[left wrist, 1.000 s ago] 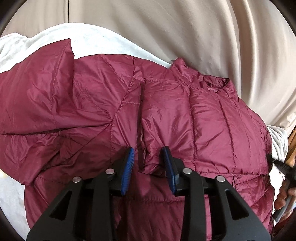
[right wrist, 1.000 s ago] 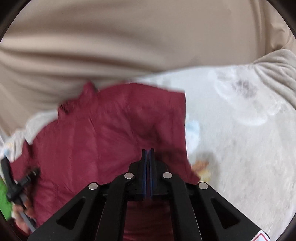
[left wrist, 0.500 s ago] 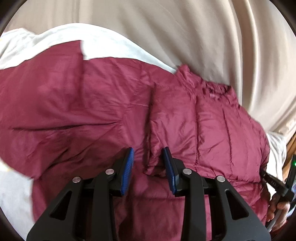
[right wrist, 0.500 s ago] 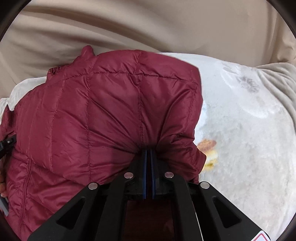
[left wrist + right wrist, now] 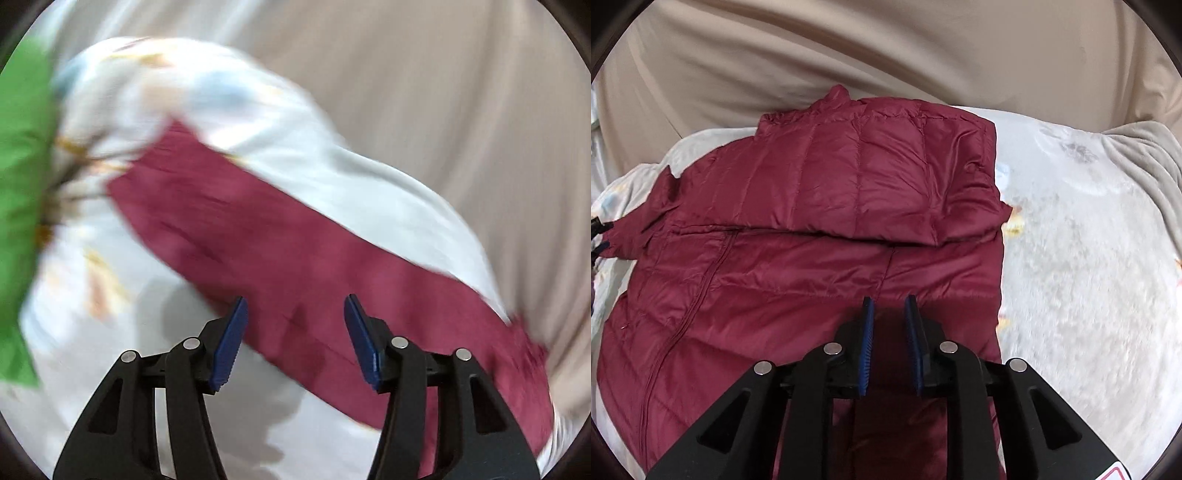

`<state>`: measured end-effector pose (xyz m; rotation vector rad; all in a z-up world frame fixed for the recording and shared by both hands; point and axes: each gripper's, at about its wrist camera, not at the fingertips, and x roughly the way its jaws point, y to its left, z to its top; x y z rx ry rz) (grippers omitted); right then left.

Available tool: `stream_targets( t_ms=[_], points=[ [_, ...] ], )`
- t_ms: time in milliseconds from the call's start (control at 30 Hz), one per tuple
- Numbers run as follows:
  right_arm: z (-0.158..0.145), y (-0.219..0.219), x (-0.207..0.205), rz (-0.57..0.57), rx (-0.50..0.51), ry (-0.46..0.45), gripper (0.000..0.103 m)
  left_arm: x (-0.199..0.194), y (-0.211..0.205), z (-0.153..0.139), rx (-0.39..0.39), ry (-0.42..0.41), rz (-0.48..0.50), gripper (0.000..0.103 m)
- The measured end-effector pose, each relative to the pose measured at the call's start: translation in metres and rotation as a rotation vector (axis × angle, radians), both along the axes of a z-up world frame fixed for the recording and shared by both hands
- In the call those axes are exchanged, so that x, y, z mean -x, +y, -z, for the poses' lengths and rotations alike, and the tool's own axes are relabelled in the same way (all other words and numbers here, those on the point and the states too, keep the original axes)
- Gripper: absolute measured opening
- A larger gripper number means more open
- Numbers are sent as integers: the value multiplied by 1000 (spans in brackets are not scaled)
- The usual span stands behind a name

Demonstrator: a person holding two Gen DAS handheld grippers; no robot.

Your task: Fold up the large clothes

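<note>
Right wrist view is showing the maroon quilted puffer jacket (image 5: pixel 820 236) lying on the white printed bedsheet (image 5: pixel 1089 258), its shiny stitched panels puffing between seams, one part lying folded across the upper body with a straight edge running from 9 to 3 o'clock. Its stand-up collar (image 5: pixel 834 98) is pointing toward 12 o'clock, so the long axis is running from 12 to 6, and a zipper line (image 5: pixel 701 295) is trailing toward 7 o'clock. Hovering over the hem at 6 o'clock, the right gripper (image 5: pixel 889 345) is showing its ribbed blue pads a little apart with nothing between them. Beige draped fabric (image 5: pixel 886 55) is hanging beyond the bed at 12 o'clock. Left wrist view is blurring heavily: the left gripper (image 5: pixel 293 341) is holding its fingers wide apart, empty, above a maroon band of the jacket running from 10 to 4 o'clock, while something green (image 5: pixel 18 184) is sitting at 9 o'clock.
</note>
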<state>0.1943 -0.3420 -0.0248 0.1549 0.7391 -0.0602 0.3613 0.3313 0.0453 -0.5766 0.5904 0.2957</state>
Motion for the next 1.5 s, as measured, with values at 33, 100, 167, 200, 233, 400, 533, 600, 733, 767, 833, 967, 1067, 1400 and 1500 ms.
stream_targets(
  t_ms=[33, 100, 167, 200, 233, 400, 533, 600, 733, 767, 833, 967, 1067, 1400, 1500],
  points=[
    [3, 0, 1, 1, -12, -1, 22, -1, 19, 3, 12, 7, -47, 52],
    [13, -6, 2, 6, -50, 13, 22, -2, 54, 10, 33, 18, -144, 52],
    [20, -8, 4, 12, -81, 26, 22, -2, 77, 13, 41, 15, -189, 52],
    [22, -9, 3, 11, -88, 28, 22, -3, 87, 17, 42, 31, -196, 52],
    [22, -9, 2, 11, -92, 29, 22, -8, 98, 20, 43, 50, -195, 52],
    [26, -11, -1, 10, -116, 35, 22, -18, 104, 17, 46, 31, -164, 6],
    [27, -11, -2, 12, -114, 35, 22, -18, 61, -29, -20, -72, -58, 1],
    [27, -11, -2, 13, -113, 34, 22, -17, 25, -59, -55, -137, 19, 0],
    [28, -12, -1, 12, -124, 33, 22, -5, -85, -126, -111, -284, 281, 0],
    [28, -12, -1, 12, -128, 32, 22, 5, -128, -142, -135, -321, 375, 0],
    [28, -13, -1, 12, -136, 30, 22, 16, -201, -156, -164, -352, 526, 1],
    [28, -14, 0, 13, -153, 26, 22, 29, -336, -137, -134, -301, 786, 1],
    [29, -16, 1, 14, -171, 22, 23, 25, -410, -92, -124, -184, 885, 4],
    [30, -22, 5, -15, -243, -2, 34, 20, -453, 28, 8, 12, 940, 41],
    [28, -24, 9, -22, -257, -18, 39, 46, -429, -2, 13, -90, 928, 63]
  ],
)
